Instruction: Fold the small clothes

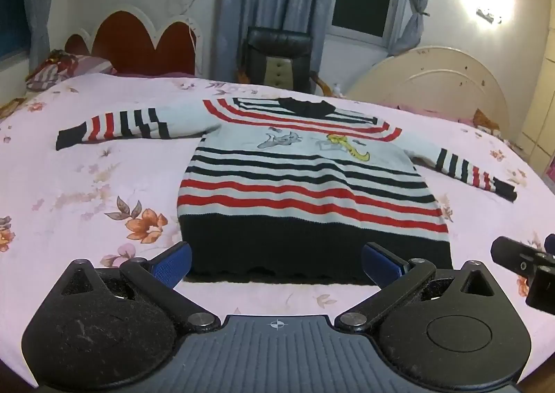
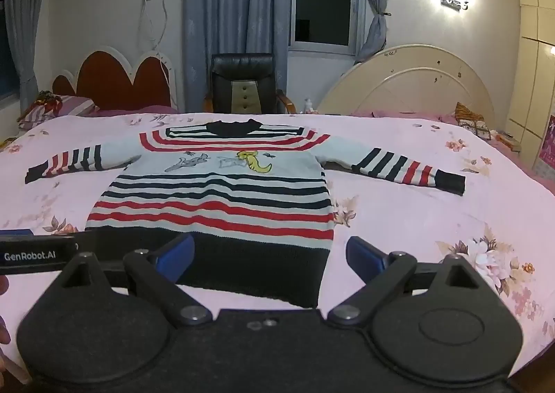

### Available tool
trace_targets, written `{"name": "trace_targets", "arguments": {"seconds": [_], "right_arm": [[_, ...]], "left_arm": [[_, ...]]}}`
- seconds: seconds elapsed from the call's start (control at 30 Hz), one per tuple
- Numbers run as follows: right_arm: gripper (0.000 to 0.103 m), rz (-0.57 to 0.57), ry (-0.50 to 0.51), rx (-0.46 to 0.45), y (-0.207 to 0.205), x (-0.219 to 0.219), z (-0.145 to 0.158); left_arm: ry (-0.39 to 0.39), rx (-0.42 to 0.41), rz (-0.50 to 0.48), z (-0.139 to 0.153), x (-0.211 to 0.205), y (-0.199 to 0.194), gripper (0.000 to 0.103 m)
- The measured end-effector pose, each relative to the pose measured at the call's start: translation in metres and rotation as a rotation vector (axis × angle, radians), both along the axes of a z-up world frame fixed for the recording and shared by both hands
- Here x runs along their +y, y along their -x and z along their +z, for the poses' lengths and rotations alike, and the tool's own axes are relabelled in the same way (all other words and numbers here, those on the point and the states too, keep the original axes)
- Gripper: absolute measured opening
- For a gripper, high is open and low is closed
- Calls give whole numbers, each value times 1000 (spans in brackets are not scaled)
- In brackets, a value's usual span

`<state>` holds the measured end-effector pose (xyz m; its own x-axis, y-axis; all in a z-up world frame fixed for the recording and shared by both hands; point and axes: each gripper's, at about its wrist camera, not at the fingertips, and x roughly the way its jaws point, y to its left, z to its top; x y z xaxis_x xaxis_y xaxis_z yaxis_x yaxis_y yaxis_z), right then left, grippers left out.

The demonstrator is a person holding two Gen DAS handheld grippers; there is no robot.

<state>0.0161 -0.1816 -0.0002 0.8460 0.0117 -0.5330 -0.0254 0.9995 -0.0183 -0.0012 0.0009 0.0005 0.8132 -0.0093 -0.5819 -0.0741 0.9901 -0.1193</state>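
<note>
A small striped sweater (image 1: 305, 181) lies flat and face up on the pink floral bedsheet (image 1: 86, 191), both sleeves spread out, dark hem towards me. It also shows in the right wrist view (image 2: 215, 198). My left gripper (image 1: 275, 263) is open and empty, its blue pads astride the hem's near left part, just above it. My right gripper (image 2: 269, 257) is open and empty over the hem's near right corner. The right gripper's body shows at the left wrist view's right edge (image 1: 523, 264); the left one shows in the right wrist view (image 2: 38, 254).
A black chair (image 2: 242, 84) stands beyond the bed's far edge. A red headboard (image 2: 118, 80) with a pillow (image 2: 55, 110) is far left, a cream headboard (image 2: 416, 87) far right. The sheet (image 2: 433, 212) lies bare around the sweater.
</note>
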Motion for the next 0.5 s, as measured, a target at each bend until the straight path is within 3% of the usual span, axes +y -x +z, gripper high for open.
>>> {"name": "trace_targets", "arguments": {"seconds": [0.17, 0.5], "right_arm": [[94, -5, 2, -17, 2, 0, -2], [94, -8, -21, 11, 2, -2, -1]], "left_arm": [[-37, 12, 10, -1, -4, 2, 103], [-35, 18, 14, 0, -3, 0, 103]]}}
